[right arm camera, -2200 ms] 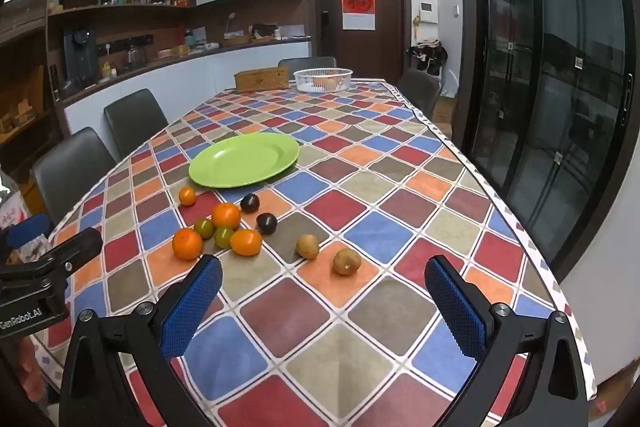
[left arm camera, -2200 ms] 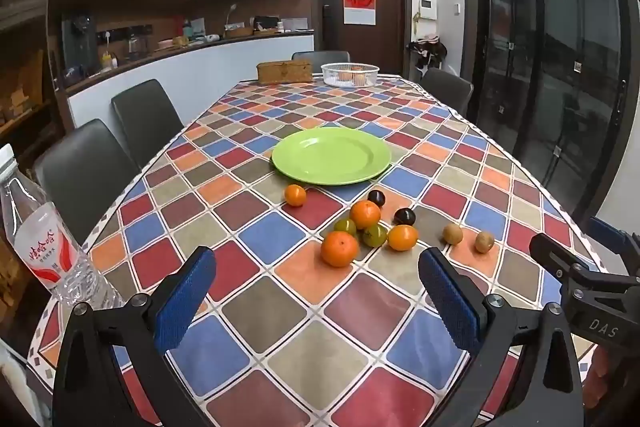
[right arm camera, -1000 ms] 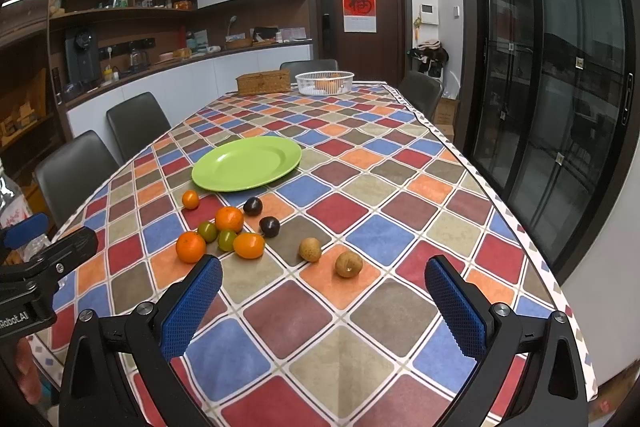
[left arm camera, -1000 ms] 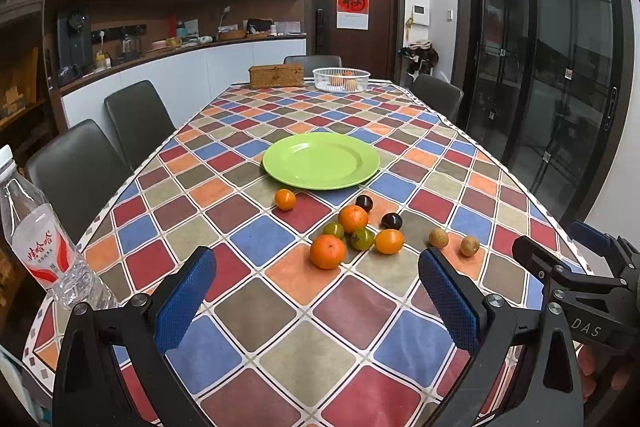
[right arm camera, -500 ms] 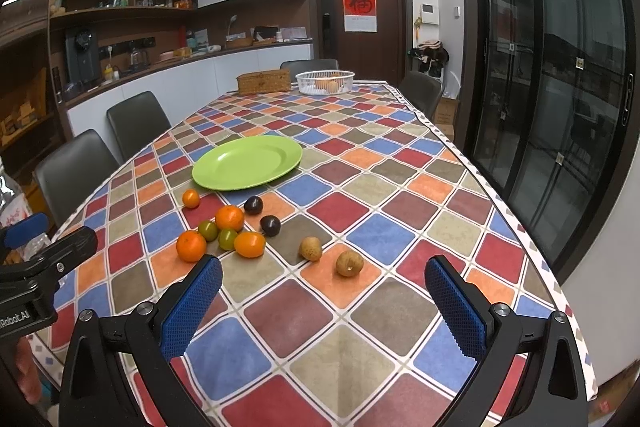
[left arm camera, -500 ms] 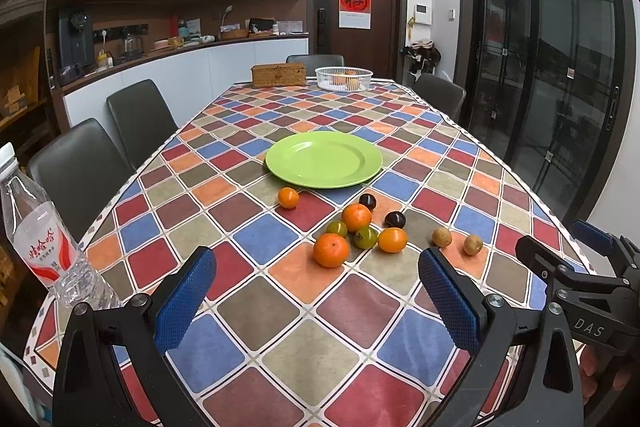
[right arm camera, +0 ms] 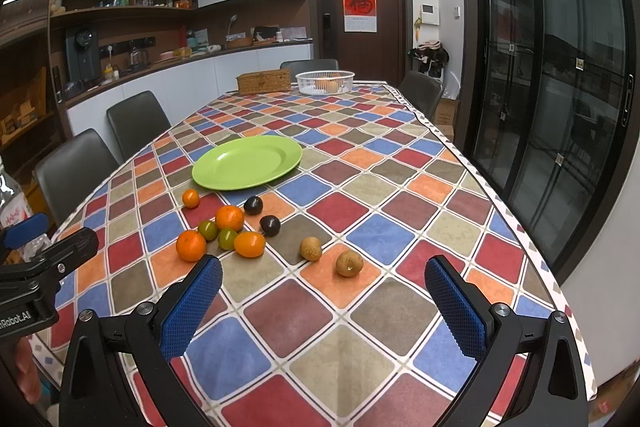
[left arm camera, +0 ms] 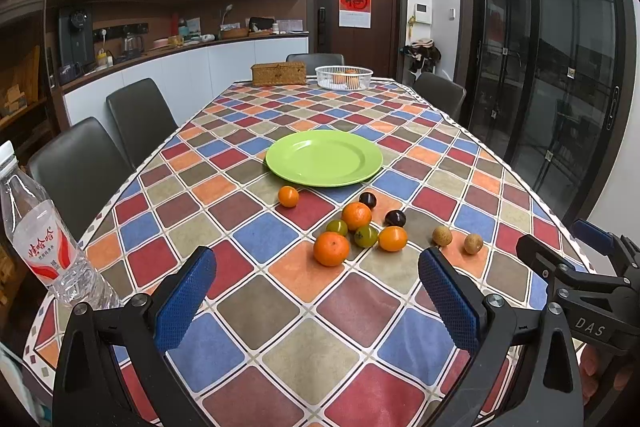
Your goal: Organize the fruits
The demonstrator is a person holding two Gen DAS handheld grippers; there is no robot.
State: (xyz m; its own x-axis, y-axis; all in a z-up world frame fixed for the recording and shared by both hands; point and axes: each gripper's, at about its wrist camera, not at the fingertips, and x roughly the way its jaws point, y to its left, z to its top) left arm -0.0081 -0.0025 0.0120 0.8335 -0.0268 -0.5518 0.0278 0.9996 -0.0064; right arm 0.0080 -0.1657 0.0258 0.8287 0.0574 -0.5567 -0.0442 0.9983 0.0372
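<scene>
A green plate [left arm camera: 324,157] [right arm camera: 247,162] lies empty mid-table. In front of it sit several small fruits: oranges [left arm camera: 331,248] [right arm camera: 191,245], two green ones [left arm camera: 365,236] [right arm camera: 227,238], two dark plums [left arm camera: 395,217] [right arm camera: 270,225] and two brown ones [left arm camera: 473,243] [right arm camera: 349,263]. My left gripper [left arm camera: 316,301] is open and empty, held over the near table short of the fruits. My right gripper [right arm camera: 324,307] is open and empty, just short of the brown fruits.
A water bottle [left arm camera: 44,247] stands at the table's near left corner. A wicker box [left arm camera: 278,73] and a white basket [left arm camera: 343,77] holding fruit stand at the far end. Dark chairs [left arm camera: 140,117] line the left side. The right table edge [right arm camera: 532,247] faces glass doors.
Both grippers have drifted slightly; the view shifts a little. The fruits and plate have not moved, and both grippers stay open.
</scene>
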